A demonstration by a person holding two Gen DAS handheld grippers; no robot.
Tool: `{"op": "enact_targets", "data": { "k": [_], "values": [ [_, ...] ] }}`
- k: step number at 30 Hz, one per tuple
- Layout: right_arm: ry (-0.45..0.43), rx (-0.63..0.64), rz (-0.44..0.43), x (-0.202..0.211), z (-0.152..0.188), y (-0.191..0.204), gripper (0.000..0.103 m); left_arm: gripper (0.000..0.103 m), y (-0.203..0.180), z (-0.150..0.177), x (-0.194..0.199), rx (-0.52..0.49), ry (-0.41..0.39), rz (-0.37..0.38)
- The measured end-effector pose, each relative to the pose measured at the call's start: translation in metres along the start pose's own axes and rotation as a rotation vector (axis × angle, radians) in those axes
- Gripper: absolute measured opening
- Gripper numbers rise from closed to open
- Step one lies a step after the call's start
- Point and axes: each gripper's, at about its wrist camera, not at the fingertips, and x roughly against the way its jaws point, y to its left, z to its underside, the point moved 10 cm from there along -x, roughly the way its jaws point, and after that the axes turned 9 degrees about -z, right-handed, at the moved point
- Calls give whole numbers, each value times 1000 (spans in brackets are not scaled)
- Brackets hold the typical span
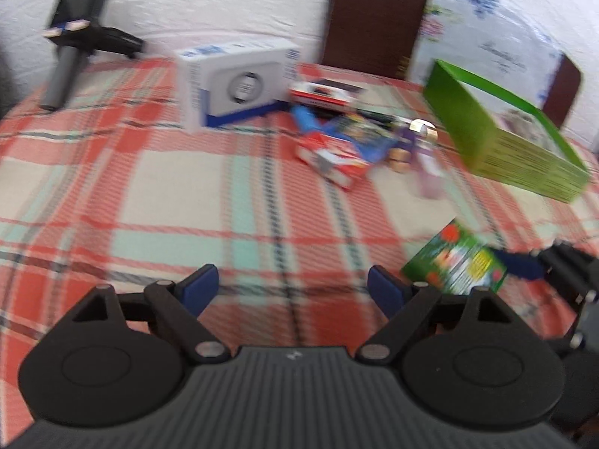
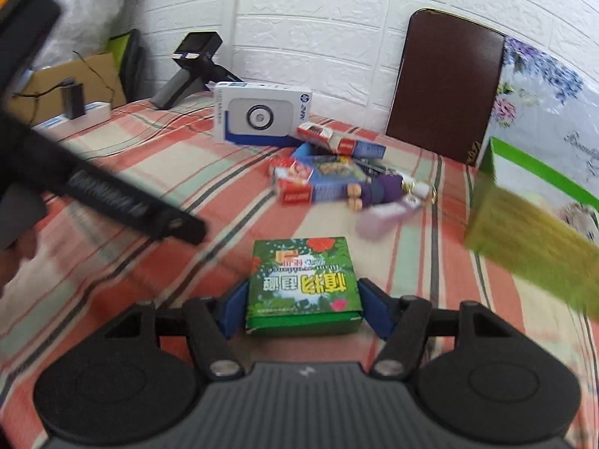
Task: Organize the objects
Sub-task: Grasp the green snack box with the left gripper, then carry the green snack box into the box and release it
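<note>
The right gripper [image 2: 303, 308] has its 2 fingers [image 2: 234, 308] around the sides of a green box [image 2: 303, 280], which seems to lie on the tabletop [image 2: 112, 172]. The pads sit at its edges; whether they press yet I cannot tell. The left gripper [image 1: 294, 290] hangs released over bare cloth, holding nothing.

Risks, as I judge them:

1. The grip sits at the box's near end, so a lift could let the far end droop or swing out.
2. If the pads are only just touching, the slick cardboard could slide free on the way to the green bin [image 2: 531, 232].
3. The bin looks tilted and its wall is thin; a knock from the box could tip it.
4. The clutter pile [image 2: 337, 183] lies just beyond, so a low carry may drag through it.
5. The left gripper is near the box in its own view, so the 2 could collide.
</note>
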Motion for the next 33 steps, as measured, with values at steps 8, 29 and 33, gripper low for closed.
{"op": "enact_targets", "data": {
  "k": [8,29,33],
  "values": [
    [-6,-91,-13,36,33,-3,75,81,-71,21,15,13,150,272],
    [-281,-184,277,58,-34,-150,62,53,-222,-106,-1,-205,-61,403],
    [-282,-233,304,38,-49,-196,66,53,-249,-126,-27,-254,-97,363]
  ]
}}
